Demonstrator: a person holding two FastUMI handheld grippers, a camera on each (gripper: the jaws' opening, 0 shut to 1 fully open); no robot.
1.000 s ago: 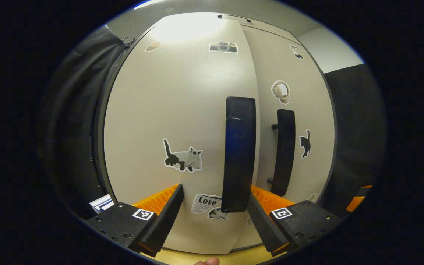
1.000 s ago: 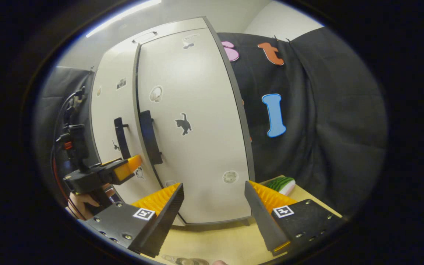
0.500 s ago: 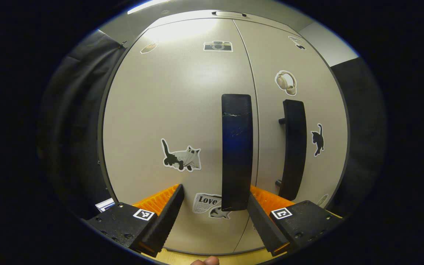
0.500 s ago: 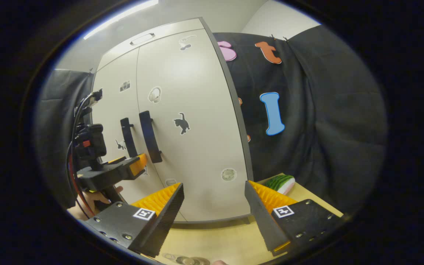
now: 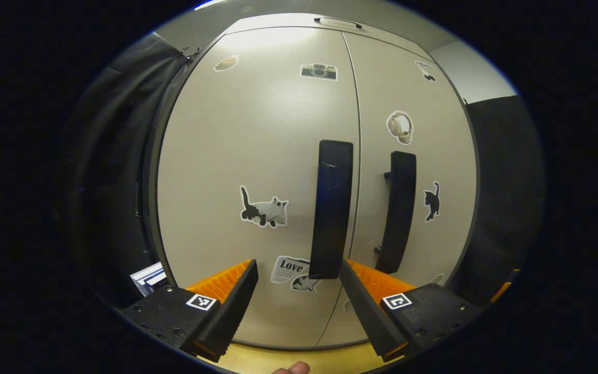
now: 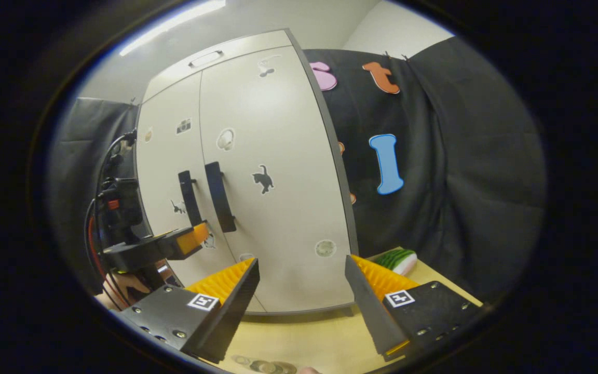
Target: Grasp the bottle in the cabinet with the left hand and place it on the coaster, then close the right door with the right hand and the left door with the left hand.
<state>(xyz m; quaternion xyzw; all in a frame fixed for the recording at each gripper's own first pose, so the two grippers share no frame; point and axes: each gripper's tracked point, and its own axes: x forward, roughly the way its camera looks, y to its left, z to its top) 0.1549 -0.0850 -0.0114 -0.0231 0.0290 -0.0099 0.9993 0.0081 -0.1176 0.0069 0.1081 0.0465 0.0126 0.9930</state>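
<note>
left gripper view faces the cabinet [image 5: 257,130] straight on, with the left door [image 5: 257,156] and right door [image 5: 418,156] both flush, only a thin seam between them. the left gripper [image 5: 296,291] stands with its jaws spread apart, grasping nothing; the lower end of the left door's handle [image 5: 331,208] sits just above the gap between its fingers, and whether a finger touches it cannot be told. the right door's handle [image 5: 396,210] runs upright just beside it. cat stickers [image 5: 265,210] mark the left door.

right gripper view takes the cabinet from the side. the right gripper [image 6: 301,291] is also released, jaws wide, over the wooden table [image 6: 304,337], holding nothing and apart from the doors. a watermelon-slice toy [image 6: 395,259] lies on the table beyond its right finger. farther off to the left, the left gripper's body is near the handles, a hand [image 6: 122,285] under it. at the bottom edge lies a flat round thing [image 6: 265,366], too cut off to name; the bottle's place cannot be told.
</note>
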